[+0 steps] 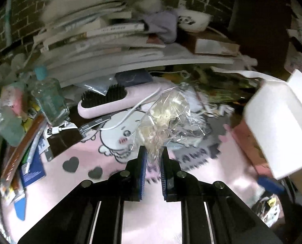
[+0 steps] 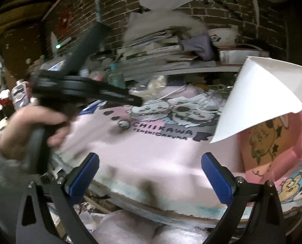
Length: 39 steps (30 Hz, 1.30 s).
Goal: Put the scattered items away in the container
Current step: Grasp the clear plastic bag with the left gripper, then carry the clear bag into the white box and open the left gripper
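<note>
Left gripper [image 1: 153, 152] pinching crinkled cellophane bag [image 1: 167, 120]; pink box [image 1: 250, 142] lies to its right. Right gripper [image 2: 150, 173] spread, empty.

1. "CHIIKAWA" in dark capitals on pink mat [image 2: 151, 152], right wrist view.
2. Smaller line just beneath it, roughly "TENSHI@AKUMA", middle letters uncertain.
3. Same print on mat in left wrist view blurred, unreadable.
4. Book spines [image 1: 110, 29] with lettering, too small to read.
5. Black strip [image 1: 94, 123] by white cable [image 1: 128, 113]: tiny white print, illegible.
</note>
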Each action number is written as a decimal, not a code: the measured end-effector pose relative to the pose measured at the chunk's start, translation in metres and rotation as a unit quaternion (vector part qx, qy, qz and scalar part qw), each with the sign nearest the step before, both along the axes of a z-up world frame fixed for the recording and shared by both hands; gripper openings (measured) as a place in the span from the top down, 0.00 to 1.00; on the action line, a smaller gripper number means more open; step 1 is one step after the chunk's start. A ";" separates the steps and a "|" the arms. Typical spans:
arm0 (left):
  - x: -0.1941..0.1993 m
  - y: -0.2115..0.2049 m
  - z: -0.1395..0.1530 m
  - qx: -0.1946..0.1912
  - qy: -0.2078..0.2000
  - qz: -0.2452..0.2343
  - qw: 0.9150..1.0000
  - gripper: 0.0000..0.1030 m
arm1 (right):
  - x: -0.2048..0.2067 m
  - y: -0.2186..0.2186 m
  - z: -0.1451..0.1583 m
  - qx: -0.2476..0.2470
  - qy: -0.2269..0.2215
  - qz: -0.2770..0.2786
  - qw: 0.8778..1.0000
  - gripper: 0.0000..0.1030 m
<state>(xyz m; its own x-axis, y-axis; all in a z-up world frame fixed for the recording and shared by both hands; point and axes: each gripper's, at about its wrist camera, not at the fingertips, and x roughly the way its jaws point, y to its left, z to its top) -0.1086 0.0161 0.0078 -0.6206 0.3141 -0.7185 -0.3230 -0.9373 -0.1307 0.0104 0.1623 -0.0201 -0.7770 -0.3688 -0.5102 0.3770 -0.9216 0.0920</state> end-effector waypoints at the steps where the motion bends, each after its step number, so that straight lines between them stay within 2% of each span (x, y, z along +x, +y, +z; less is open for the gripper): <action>1: 0.008 -0.001 0.005 0.002 0.002 -0.004 1.000 0.93 | -0.001 0.000 0.000 0.004 0.005 -0.015 1.000 0.03; 7: 0.041 0.015 0.033 -0.011 0.030 -0.024 0.999 0.93 | -0.011 0.005 0.003 -0.008 0.005 -0.061 0.998 0.03; 12: 0.059 0.036 0.053 -0.018 0.052 -0.056 0.997 0.93 | -0.015 0.000 0.001 0.001 0.007 -0.073 0.997 0.03; 20: 0.065 0.089 0.075 -0.027 0.064 -0.129 0.989 0.93 | -0.012 0.018 0.001 -0.047 -0.001 -0.088 0.995 0.03; 26: 0.062 0.135 0.083 -0.036 0.054 -0.186 0.980 0.93 | -0.003 0.033 0.005 -0.086 0.003 -0.105 0.991 0.03; 33: 0.049 0.187 0.084 -0.057 0.009 -0.250 0.967 0.93 | 0.004 0.044 0.001 -0.102 -0.006 -0.120 0.987 0.03; 39: 0.036 0.222 0.078 -0.101 -0.019 -0.267 0.958 0.93 | 0.005 0.048 -0.001 -0.118 -0.011 -0.112 0.987 0.03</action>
